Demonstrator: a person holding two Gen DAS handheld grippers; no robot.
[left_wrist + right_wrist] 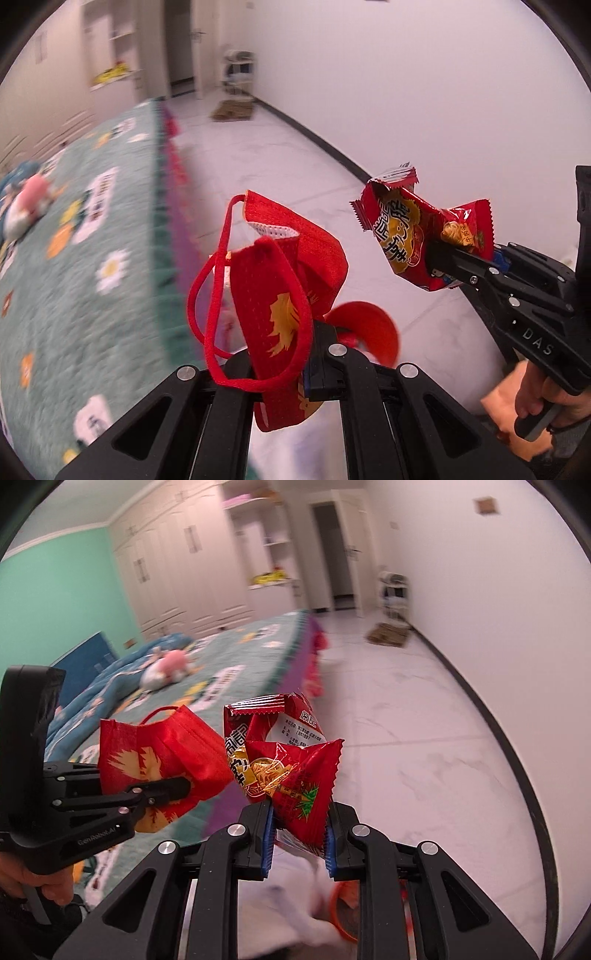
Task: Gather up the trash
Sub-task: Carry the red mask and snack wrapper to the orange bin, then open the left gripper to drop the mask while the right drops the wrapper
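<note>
My left gripper [284, 354] is shut on a red face mask [280, 295] with gold print and red ear loops, held in the air; it also shows in the right wrist view [159, 753], where the left gripper [184, 784] sits at the left. My right gripper [299, 834] is shut on a crumpled red snack wrapper [291, 768] with yellow print. The same wrapper [410, 236] and right gripper [436, 254] appear at the right of the left wrist view. Both items hang above the white floor beside the bed.
A bed with a green patterned cover [229, 664] and a pink plush toy [166, 668] lies to the left. White marble floor [399, 716] runs to a doorway. A brown mat [388, 635] and a small rack [395, 594] stand by the right wall. A red-orange container [347, 912] is below the right gripper.
</note>
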